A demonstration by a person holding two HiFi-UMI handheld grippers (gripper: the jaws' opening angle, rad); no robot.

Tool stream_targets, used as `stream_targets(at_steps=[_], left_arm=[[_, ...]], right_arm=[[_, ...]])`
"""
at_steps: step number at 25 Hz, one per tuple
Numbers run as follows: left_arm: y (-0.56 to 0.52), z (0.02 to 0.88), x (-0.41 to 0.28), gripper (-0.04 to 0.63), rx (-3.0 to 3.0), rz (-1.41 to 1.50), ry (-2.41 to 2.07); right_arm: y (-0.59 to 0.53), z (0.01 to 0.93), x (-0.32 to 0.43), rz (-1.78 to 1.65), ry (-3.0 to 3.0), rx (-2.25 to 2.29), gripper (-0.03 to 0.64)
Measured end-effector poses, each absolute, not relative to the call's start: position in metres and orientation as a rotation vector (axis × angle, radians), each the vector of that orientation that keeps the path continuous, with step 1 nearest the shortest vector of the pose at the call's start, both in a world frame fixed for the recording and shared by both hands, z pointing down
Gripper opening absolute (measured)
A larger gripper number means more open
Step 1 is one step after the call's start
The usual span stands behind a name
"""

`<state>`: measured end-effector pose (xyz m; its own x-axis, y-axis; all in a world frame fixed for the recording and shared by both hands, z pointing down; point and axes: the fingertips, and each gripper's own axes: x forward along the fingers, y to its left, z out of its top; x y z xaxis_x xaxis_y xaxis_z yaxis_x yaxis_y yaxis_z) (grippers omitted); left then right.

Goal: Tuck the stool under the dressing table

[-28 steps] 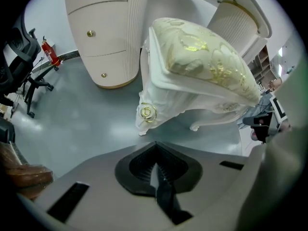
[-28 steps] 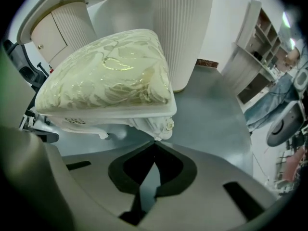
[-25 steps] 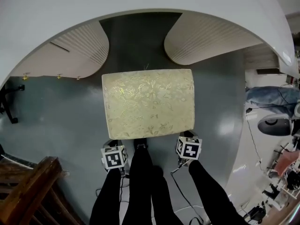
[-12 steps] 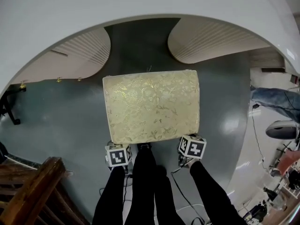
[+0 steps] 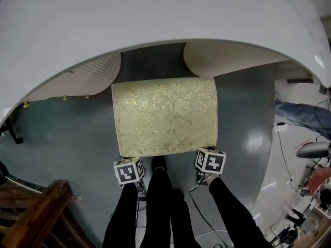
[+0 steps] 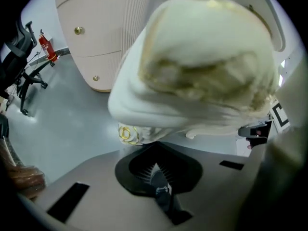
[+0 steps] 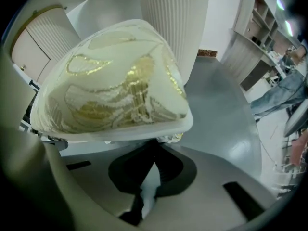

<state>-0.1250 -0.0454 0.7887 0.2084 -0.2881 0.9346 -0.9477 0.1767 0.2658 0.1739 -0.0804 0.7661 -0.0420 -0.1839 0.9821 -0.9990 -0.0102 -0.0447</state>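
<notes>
The stool (image 5: 164, 117), with a cream and gold floral cushion, stands on the grey floor. Its far edge sits level with the curved rim of the white dressing table (image 5: 155, 19), in the gap between the table's ribbed left pedestal (image 5: 88, 76) and right pedestal (image 5: 227, 56). My left gripper (image 5: 129, 164) is at the stool's near left corner, and my right gripper (image 5: 207, 165) is at its near right corner. In the left gripper view the stool (image 6: 207, 66) looms right over the left gripper (image 6: 156, 177), jaws closed low on its frame. The right gripper view shows the stool (image 7: 115, 85) above the right gripper (image 7: 149, 182), shut on a white part.
A dark wooden piece of furniture (image 5: 36, 211) stands at the near left, with a black chair base (image 5: 8, 128) beyond it. A person in jeans (image 5: 305, 115) is at the right edge. A cable (image 5: 199, 211) trails on the floor beside my legs (image 5: 160, 200).
The stool and both grippers have moved forward towards the dressing table. The stool's far edge now reaches the table's rim, and the table top covers more of the pedestals.
</notes>
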Motion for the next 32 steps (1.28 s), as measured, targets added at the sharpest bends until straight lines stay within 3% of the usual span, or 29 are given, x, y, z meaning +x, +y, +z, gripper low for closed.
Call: stream_targets(at_steps=[6,32], left_arm=[[-0.121,0.785,-0.141,0.008,1.347,0.702,-1.330],[-0.163,0.779,-0.146,0.008,1.391,0.616,-1.323]], right_arm=[[-0.147,0.764,0.156,1.206,-1.403,1.353,0.003],[-0.199,0.749,0.138,1.161,-1.493,1.320,0.004]])
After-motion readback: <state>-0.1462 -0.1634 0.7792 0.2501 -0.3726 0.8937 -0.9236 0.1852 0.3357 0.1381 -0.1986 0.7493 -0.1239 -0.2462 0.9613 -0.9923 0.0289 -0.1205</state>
